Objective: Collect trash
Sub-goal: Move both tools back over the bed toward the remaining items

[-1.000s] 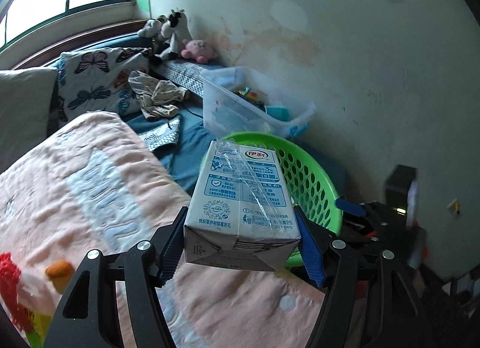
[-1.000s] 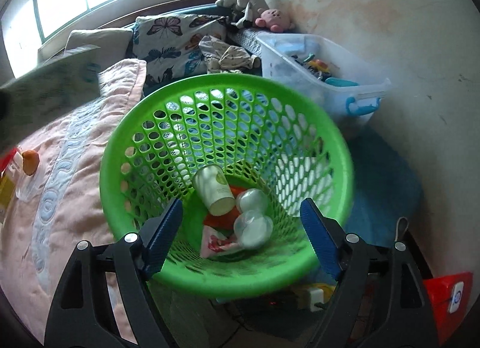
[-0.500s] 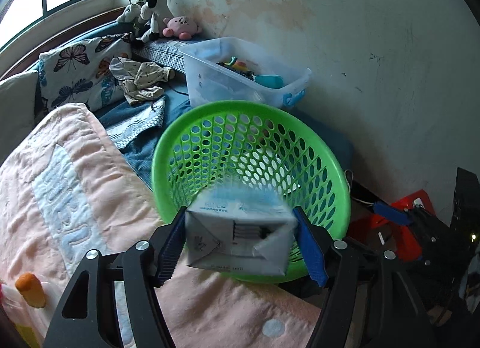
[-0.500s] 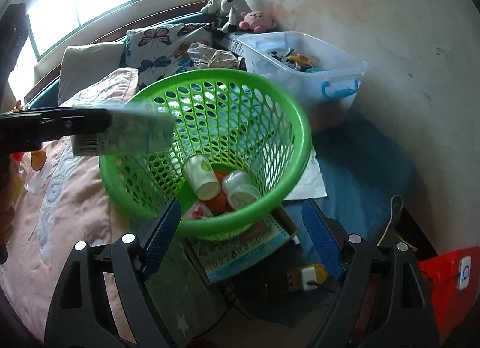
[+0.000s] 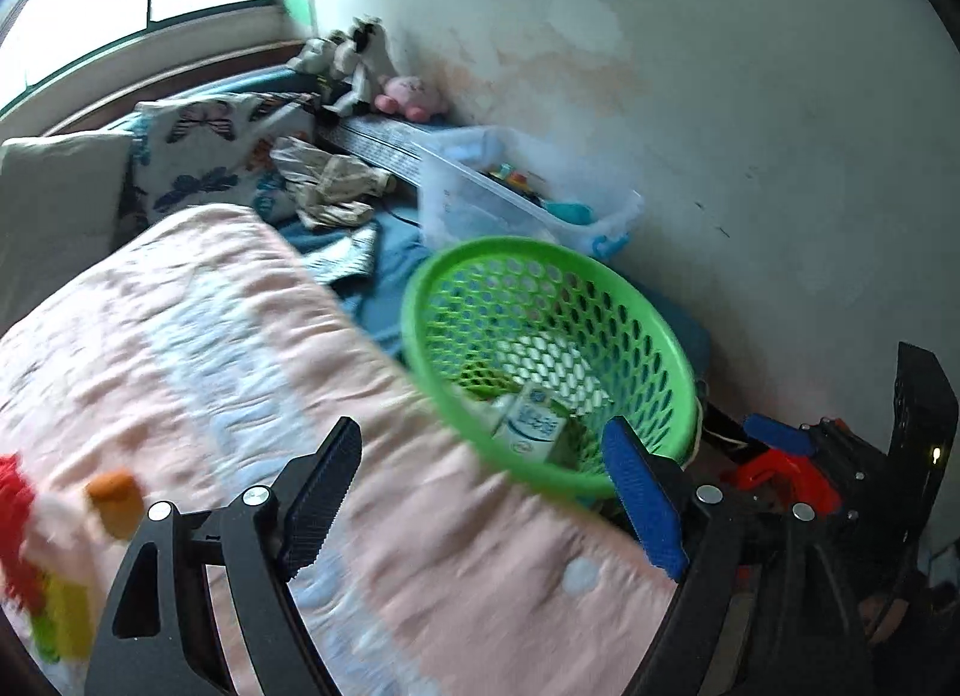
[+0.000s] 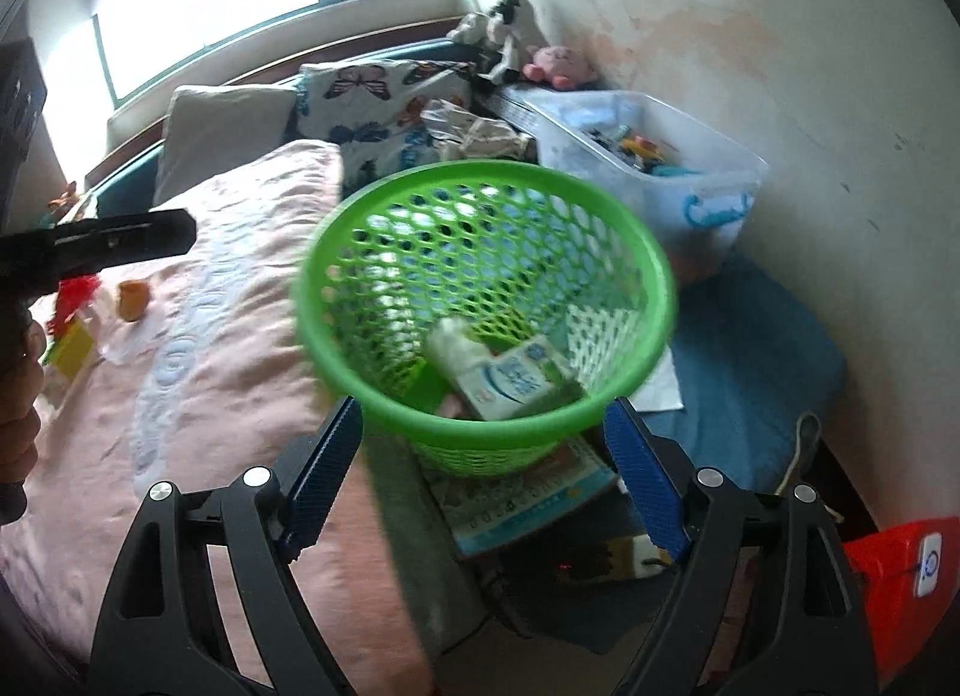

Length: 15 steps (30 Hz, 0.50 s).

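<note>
Left wrist view
Left gripper (image 5: pixel 480 495): jaws spread and opening wider, nothing between them; pink blanket (image 5: pixel 240 348) fills the gap below.
Milk carton (image 5: pixel 531 423): lying inside the green basket (image 5: pixel 480 252), lower centre-right of the frame, clear of the jaws.
Done: by my reading the carton is binned.
Left: a small orange item (image 5: pixel 114 495) and red-and-yellow bits (image 5: pixel 60 618) at the lower left of the blanket look like candidates; blur hides what they are.
Room: basket rim sits just past the blanket's edge; wall close behind, clear storage bin (image 5: pixel 528 210) above it.

Right wrist view
Right gripper (image 6: pixel 480 471): jaws released, empty, framing the basket's near wall (image 6: pixel 480 444).
Basket contents: milk carton (image 6: pixel 516 378) on top, a paper cup (image 6: pixel 450 342) beside it.
Left gripper's arm (image 6: pixel 102 246): at the frame's left edge, over the blanket (image 6: pixel 228 336), well apart from the basket.
Left: orange item (image 6: pixel 133 300) on the blanket, centre left.
Edges: a printed book or box (image 6: pixel 528 498) lies under the basket; a power strip (image 6: pixel 636 555) and a cord (image 6: pixel 804 450) crowd the lower right, so low moves there risk snagging.
</note>
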Tool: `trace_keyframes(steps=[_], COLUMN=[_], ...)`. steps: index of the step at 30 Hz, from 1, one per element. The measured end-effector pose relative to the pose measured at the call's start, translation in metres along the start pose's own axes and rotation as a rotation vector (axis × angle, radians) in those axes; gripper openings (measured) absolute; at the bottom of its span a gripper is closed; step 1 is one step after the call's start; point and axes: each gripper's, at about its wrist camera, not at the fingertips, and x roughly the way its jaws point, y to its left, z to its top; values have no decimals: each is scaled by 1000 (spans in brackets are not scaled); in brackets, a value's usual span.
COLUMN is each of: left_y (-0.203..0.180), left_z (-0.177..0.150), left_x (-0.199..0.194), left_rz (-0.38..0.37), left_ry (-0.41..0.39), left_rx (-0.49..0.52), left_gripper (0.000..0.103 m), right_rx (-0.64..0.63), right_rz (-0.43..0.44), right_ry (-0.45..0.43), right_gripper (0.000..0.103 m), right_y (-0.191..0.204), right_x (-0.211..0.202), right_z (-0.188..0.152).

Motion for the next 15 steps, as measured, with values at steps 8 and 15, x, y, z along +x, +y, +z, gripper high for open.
trace_keyframes(steps=[8, 15], left_y=[49, 99], left_z=[-48, -87], left_x=[-65, -106], left_rz=[141, 273], left_ry=[-64, -89], left_rx=[-43, -113], left_gripper=[80, 82], right_rx=[-92, -161], right_rz=[84, 168], right_ry=[-9, -3], right_gripper=[85, 86], right_y=[61, 116], right_x=[-2, 5], right_z=[9, 16])
